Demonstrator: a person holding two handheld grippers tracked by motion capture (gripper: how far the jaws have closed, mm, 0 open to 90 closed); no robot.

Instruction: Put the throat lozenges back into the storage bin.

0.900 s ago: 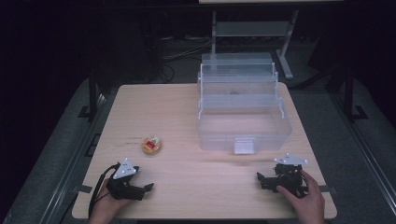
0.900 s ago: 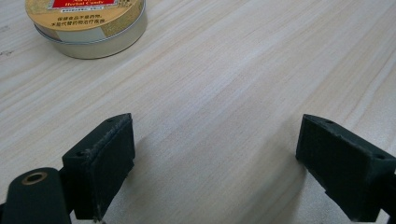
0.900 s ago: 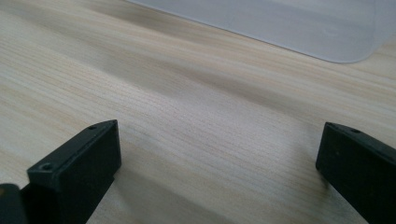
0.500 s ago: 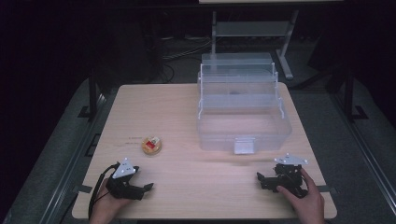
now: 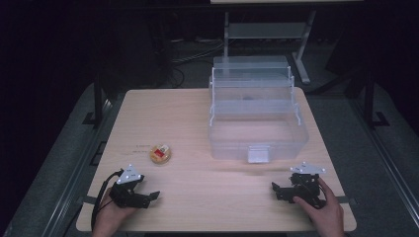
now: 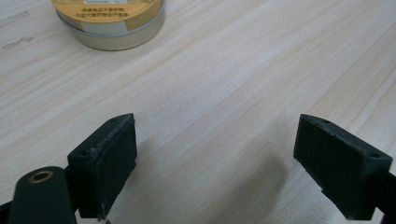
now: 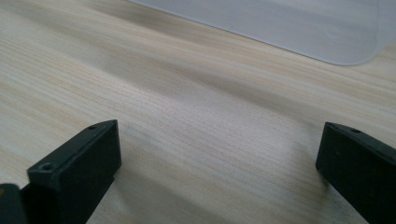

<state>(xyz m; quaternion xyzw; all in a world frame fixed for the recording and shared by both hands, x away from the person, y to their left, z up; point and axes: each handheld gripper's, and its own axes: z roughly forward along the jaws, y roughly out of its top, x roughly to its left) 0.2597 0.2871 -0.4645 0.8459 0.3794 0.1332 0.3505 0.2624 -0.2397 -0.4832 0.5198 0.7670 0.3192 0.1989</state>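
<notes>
Your left hand-held gripper point(image 5: 154, 196) rests jaws apart and empty on the worktop point(image 5: 197, 123) just short of the tin point(image 5: 160, 153), aimed to grasp it; your right hand-held gripper point(image 5: 274, 189) waits likewise open, well right of the tin.

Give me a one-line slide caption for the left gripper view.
Left gripper held open over the wooden table, a round tin lying just beyond its jaws.
</notes>
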